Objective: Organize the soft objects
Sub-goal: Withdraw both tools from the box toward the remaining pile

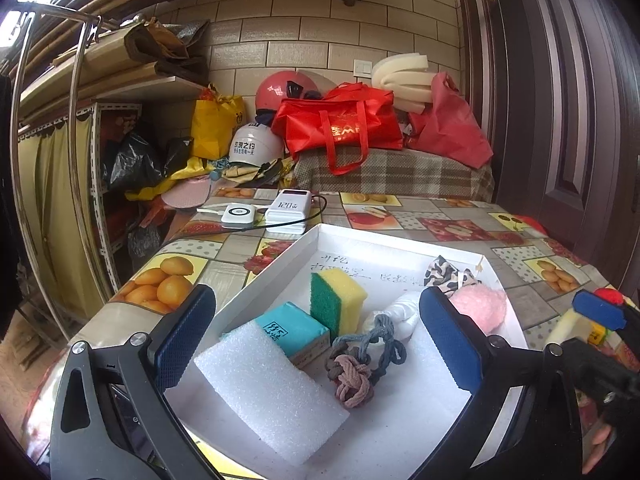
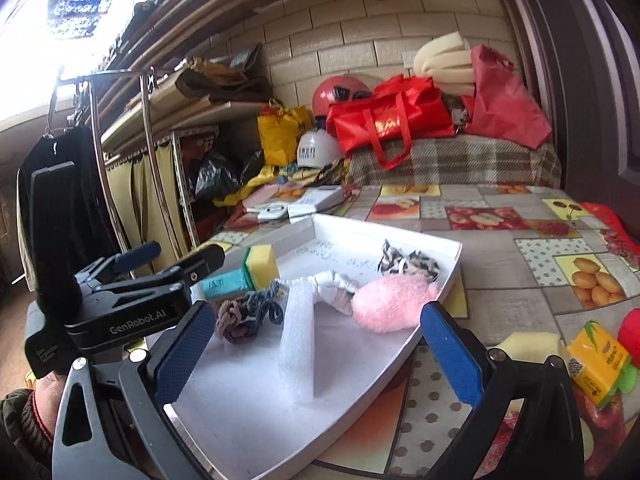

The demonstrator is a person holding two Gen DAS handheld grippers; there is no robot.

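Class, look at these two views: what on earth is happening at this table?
A person holds a two-finger tool in each hand, sorting soft things into a white tray. Both the left tool and the right tool are open and empty above it. Already inside: a foam block, sponge, knotted rope and pink plush. A yellow tissue pack waits outside on the tablecloth.

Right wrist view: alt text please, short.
The open right gripper hovers over a white tray holding a pink plush, white foam strip, knotted rope and yellow sponge. The left gripper is at left; a yellow tissue pack lies on the fruit-print tablecloth.
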